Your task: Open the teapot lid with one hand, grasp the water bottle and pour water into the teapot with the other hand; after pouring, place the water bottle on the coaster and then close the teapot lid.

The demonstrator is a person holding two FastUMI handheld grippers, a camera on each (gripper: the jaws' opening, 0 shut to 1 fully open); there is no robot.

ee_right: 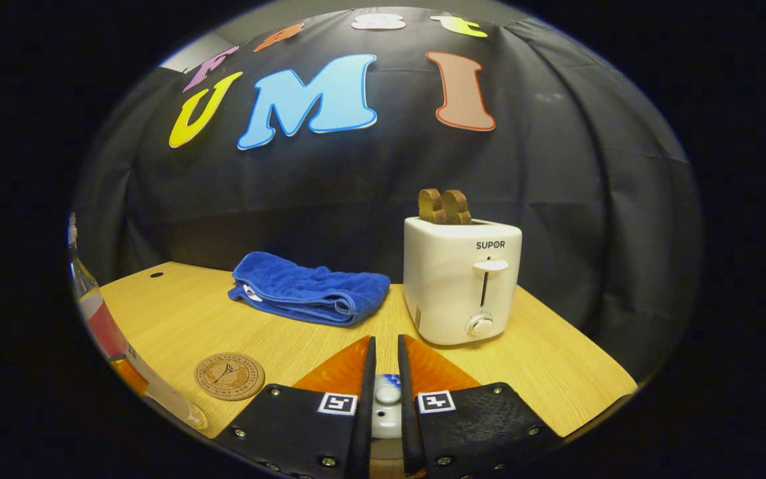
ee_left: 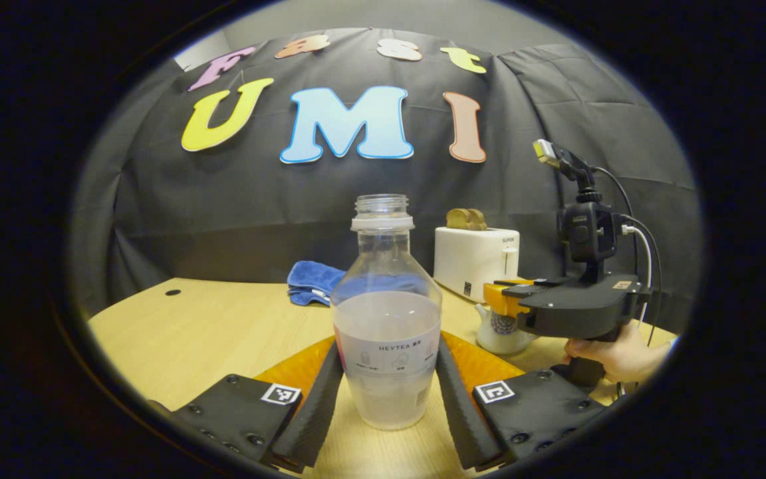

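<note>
My left jaws pinch the upright water bottle (ee_left: 386, 332); the teapot (ee_left: 499, 329) lies right, its lid knob (ee_right: 387, 394) pinched in my right jaws.

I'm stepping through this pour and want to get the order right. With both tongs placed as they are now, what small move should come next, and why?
Probably lift the right tongs straight up. They appear shut on the teapot lid, while the left tongs already flank the uncapped water bottle standing upright on the table. The teapot must be open before pouring.
</note>
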